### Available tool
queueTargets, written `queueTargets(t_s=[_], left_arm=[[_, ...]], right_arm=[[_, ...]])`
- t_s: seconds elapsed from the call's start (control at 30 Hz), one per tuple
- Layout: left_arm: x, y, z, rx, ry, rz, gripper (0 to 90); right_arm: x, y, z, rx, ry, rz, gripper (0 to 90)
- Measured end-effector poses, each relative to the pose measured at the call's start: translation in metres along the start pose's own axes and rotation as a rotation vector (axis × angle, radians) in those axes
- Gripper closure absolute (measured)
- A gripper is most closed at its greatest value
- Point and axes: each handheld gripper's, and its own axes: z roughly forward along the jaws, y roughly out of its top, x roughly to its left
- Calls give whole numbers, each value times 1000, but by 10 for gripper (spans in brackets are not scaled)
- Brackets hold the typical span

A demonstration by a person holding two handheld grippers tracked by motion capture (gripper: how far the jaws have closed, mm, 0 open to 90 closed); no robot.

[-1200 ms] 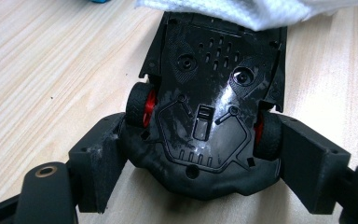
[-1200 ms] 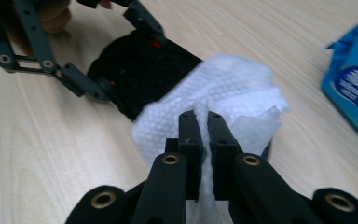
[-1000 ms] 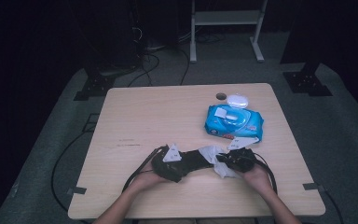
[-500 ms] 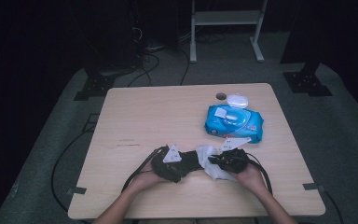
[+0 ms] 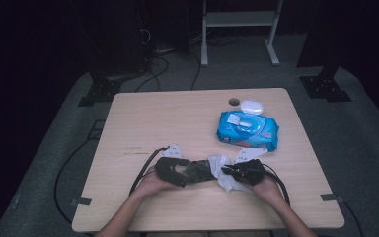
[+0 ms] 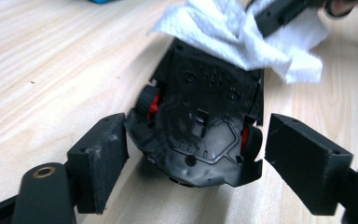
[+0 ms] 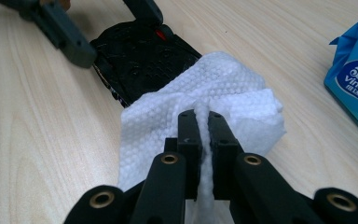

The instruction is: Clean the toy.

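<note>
A black toy car (image 6: 200, 121) with red wheel hubs lies upside down near the table's front edge. My left gripper (image 6: 198, 126) is shut on its sides, one pad against each flank. A white wet wipe (image 7: 214, 88) covers the car's far end. My right gripper (image 7: 201, 116) is shut on a fold of that wipe. In the high view the left gripper (image 5: 190, 173), car (image 5: 200, 170), wipe (image 5: 222, 170) and right gripper (image 5: 229, 172) sit in a row, with a hand behind each gripper.
A blue pack of wipes (image 5: 247, 130) lies at the right rear of the wooden table (image 5: 168, 118). Behind it are a white lid (image 5: 251, 106) and a small round hole (image 5: 234, 102). Cables trail from both grippers off the front edge.
My right gripper has slid the wipe a little to the left, further onto the car. The left gripper and car have stayed put.
</note>
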Motion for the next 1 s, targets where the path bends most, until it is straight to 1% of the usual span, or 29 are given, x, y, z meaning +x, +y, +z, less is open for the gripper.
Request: queueTargets(t_s=[0.03,0.07,0.1,0.2,0.23,0.27,0.3,0.37,0.4,0.5,0.53,0.57,0.6,0.63,0.67,0.7,0.73,0.77,0.8,0.83,0.87,0.97,1.0], left_arm=[[0,0,0,0,0,0,221],[1,0,0,-3,-9,-14,221],[4,-1,1,4,-31,-43,232],[9,-2,4,16,-67,-121,234],[9,-2,4,16,-67,-121,233],[12,-2,7,24,-82,-149,233],[12,-3,8,24,-88,-160,234],[12,-3,9,32,-91,-166,242],[11,-3,11,30,-89,-173,243],[11,-2,11,33,-82,-171,245],[9,-2,12,30,-68,-157,246],[9,-2,12,30,-68,-157,248],[7,-2,12,42,-38,-128,250],[7,-2,12,42,-38,-128,262],[4,-3,11,37,30,-92,297],[4,-3,11,37,30,-92,309],[5,-4,11,24,29,-104,309],[5,-5,11,23,28,-94,308],[3,-3,11,31,43,-77,308],[3,-3,11,31,43,-77,308],[2,-3,11,29,51,-61,308],[0,-3,11,27,59,-50,308],[-1,-3,11,22,70,-33,308]], right_arm=[[0,0,0,0,0,0,851],[0,0,0,-2,0,-6,851],[1,0,0,-2,1,-15,851],[1,-1,0,-7,2,-28,851],[2,-1,-1,-7,4,-31,851],[2,-2,-1,-9,6,-39,851],[2,-2,-1,-10,8,-43,851],[3,-2,-1,-10,8,-46,851],[3,-2,-1,-12,6,-56,851],[4,-2,-1,-15,5,-57,851],[4,-3,-1,-16,8,-55,851],[4,-3,-1,-16,8,-55,851],[4,-3,-1,-23,16,-46,850],[4,-3,-1,-23,16,-46,850],[5,-4,-2,-27,24,-49,850],[5,-4,-2,-27,24,-49,850],[6,-4,-2,-28,25,-51,850],[6,-4,-2,-29,20,-59,850],[6,-3,-2,-27,22,-59,850],[6,-3,-2,-27,22,-59,850],[5,-4,-2,-27,30,-52,850],[4,-5,-2,-37,41,-42,851],[4,-5,-3,-38,40,-43,850]])
